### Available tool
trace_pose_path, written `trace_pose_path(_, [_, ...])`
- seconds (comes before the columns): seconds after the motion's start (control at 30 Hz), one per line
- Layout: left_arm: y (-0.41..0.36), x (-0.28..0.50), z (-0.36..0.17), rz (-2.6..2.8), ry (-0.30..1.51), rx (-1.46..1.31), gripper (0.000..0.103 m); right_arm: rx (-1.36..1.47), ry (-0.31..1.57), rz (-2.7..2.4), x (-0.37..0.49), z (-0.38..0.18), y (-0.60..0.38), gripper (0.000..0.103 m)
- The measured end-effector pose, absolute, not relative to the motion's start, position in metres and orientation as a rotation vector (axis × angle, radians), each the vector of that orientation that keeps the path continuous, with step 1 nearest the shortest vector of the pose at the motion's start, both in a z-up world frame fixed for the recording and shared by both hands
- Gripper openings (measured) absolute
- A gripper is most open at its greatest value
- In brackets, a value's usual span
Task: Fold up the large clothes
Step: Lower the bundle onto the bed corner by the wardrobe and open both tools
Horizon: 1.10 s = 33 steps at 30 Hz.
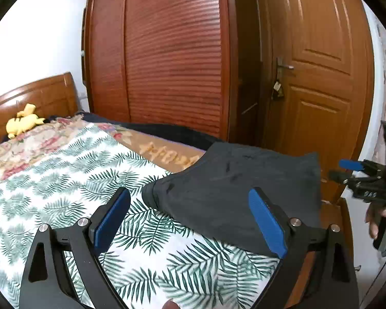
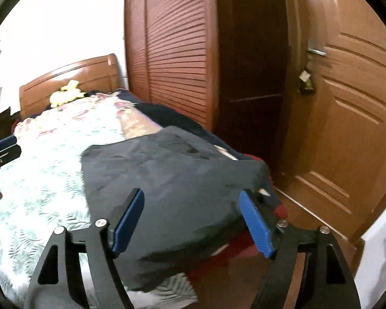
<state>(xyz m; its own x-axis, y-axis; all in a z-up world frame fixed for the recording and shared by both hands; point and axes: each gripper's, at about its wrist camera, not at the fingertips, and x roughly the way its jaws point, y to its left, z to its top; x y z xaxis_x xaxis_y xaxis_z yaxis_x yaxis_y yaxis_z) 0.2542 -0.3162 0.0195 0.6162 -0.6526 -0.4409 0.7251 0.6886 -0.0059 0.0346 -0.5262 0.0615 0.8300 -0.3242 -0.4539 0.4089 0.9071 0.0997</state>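
A dark grey garment (image 1: 244, 170) (image 2: 172, 170) lies folded into a thick rectangle on the near right corner of the bed, on a fern-print sheet (image 1: 64, 180) (image 2: 46, 180). My left gripper (image 1: 190, 193) is open just above the sheet, its blue pads wide apart, with the garment's left part ahead of them and nothing pinched. My right gripper (image 2: 191, 192) is open over the garment's near edge, pads clear of the cloth. In each wrist view the other gripper shows at the frame's edge (image 1: 343, 171) (image 2: 5, 144).
A yellow plush toy (image 1: 23, 123) (image 2: 64, 95) sits by the wooden headboard (image 1: 38, 95). A slatted wardrobe (image 1: 167, 51) and a wooden door (image 1: 316, 77) stand close behind the bed. Red cloth (image 2: 244, 249) shows under the garment at the bed's corner. A hand (image 1: 378, 219) holds the right gripper.
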Motion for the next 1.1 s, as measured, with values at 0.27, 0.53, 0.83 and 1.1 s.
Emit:
trace_pose_path(0.27, [-0.285, 0.199, 0.044, -0.782, 0.405, 0.155, 0.093, 0.187, 0.405, -0.291, 0.01, 0.067, -0.504, 0.086])
trace_pose_path(0.53, [-0.261, 0.163, 0.046, -0.74, 0.413, 0.158, 0.093, 0.163, 0.398, -0.221, 0.001, 0.058, -0.478, 0.088])
trace_pose_path(0.83, [-0.21, 0.145, 0.026, -0.627, 0.476, 0.117, 0.093, 0.168, 0.383, -0.116, 0.009, 0.051, -0.458, 0.089])
trace_pose_path(1.1, [-0.156, 0.131, 0.011, -0.478, 0.5, 0.089, 0.093, 0.158, 0.39, -0.019, 0.017, 0.046, -0.435, 0.089])
